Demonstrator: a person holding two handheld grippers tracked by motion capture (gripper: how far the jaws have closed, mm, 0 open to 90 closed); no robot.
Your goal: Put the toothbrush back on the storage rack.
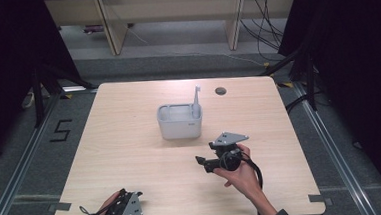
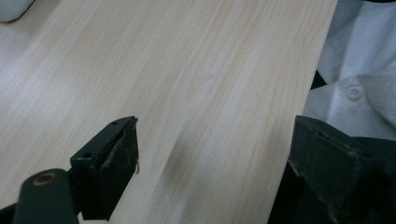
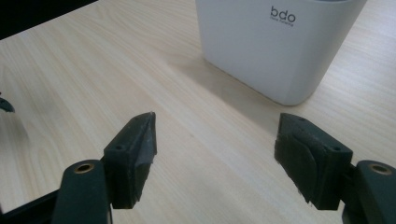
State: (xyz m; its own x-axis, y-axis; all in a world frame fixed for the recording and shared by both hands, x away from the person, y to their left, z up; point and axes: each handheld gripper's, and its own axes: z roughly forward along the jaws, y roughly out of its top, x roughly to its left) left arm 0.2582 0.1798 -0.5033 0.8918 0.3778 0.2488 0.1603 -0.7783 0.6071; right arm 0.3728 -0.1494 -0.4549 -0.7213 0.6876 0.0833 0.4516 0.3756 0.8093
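Right gripper [image 1: 200, 163] wide open, empty, near white bin [image 1: 180, 122]; left gripper [image 1: 134, 198] open, empty. Risk: jaw clips bin wall, shoves it.

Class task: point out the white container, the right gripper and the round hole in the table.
white container [image 1: 179, 124], high view, front wall.
right gripper [image 1: 200, 162], high view, between its fingertips.
round hole [image 1: 220, 91], high view, its centre.

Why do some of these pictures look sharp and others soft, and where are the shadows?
High view: even light on the table, dark surroundings. Right gripper view: the white container is crisp, its lettering readable, and casts a soft shadow toward the camera. Left gripper view: wood grain slightly soft, a faint dark smudge of shadow between the jaws.
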